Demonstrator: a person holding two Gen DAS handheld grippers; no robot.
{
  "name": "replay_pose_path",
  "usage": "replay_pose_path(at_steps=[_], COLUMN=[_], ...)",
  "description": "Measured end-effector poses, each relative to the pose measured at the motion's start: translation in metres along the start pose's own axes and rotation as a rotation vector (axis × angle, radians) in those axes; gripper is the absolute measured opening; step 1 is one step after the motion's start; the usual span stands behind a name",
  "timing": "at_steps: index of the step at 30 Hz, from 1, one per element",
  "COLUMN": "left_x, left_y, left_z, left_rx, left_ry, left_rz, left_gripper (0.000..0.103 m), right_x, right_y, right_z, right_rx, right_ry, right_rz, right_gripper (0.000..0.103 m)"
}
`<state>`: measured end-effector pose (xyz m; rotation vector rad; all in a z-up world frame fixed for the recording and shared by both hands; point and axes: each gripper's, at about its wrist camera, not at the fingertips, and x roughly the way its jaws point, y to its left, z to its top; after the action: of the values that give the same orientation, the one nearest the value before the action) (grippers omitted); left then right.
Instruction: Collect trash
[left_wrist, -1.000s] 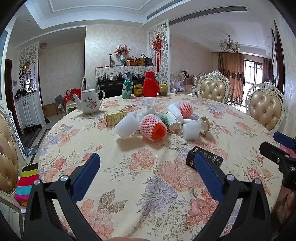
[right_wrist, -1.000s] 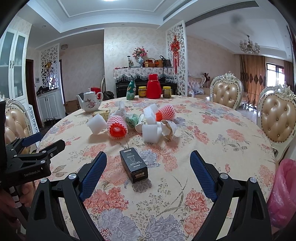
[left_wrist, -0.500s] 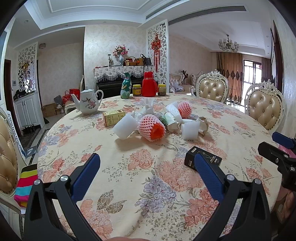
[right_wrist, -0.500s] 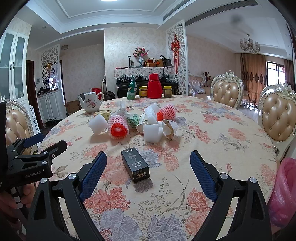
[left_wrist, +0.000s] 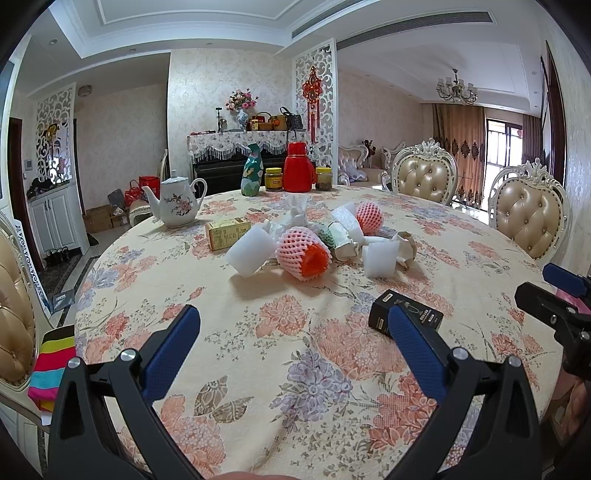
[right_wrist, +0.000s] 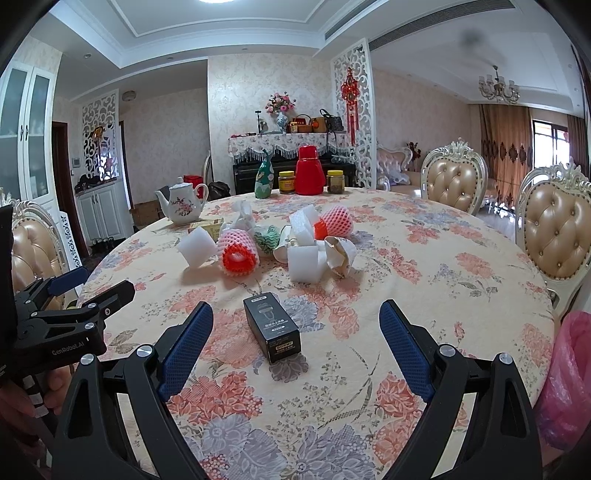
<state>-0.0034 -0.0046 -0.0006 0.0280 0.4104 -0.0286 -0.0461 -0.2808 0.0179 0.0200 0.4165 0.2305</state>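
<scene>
A small black box (right_wrist: 272, 325) lies on the floral tablecloth (right_wrist: 406, 280) just ahead of my right gripper (right_wrist: 295, 328), which is open and empty. The same black box (left_wrist: 404, 317) sits partly behind the right finger of my left gripper (left_wrist: 295, 332), also open and empty. Farther back lies a pile of trash: pink foam fruit nets (right_wrist: 237, 251) (left_wrist: 303, 252), white foam pieces (right_wrist: 303, 264) (left_wrist: 251, 254), crumpled paper (right_wrist: 340, 254) and a small yellow carton (left_wrist: 226, 233). A pink plastic bag (right_wrist: 565, 384) hangs at the table's right edge.
A white teapot (left_wrist: 173, 203), a red thermos (left_wrist: 297, 168), two jars (left_wrist: 273, 179) and a green bottle (left_wrist: 252, 175) stand at the far side. Padded chairs (right_wrist: 557, 236) ring the table. A hand (right_wrist: 22, 402) holds the left gripper.
Both grippers have barely shifted; the views drifted slightly and the black box looks a little nearer. Both stay open.
</scene>
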Motion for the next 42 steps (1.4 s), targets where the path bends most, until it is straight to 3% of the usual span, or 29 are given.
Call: replay_pose_path(at_steps=[28,36,42], left_x=[0.007,0.024,0.041], left_y=[0.009,0.018,0.035], left_z=[-0.005,-0.005,-0.003], left_rx=[-0.017,0.007,-0.033], left_ry=[0.017,0.054,0.076], left_rz=[-0.009,-0.011,0.033], left_gripper=[0.099,0.099,0.099], right_x=[0.000,0.021,0.051], right_y=[0.004,0.004,0.001], right_z=[-0.001,0.000,0.003], right_rx=[-0.001,-0.021,-0.045], right_ry=[0.011,0.057,0.122], right_rz=[-0.001,-0.015,-0.015], right_gripper=[0.086,0.086,0.086])
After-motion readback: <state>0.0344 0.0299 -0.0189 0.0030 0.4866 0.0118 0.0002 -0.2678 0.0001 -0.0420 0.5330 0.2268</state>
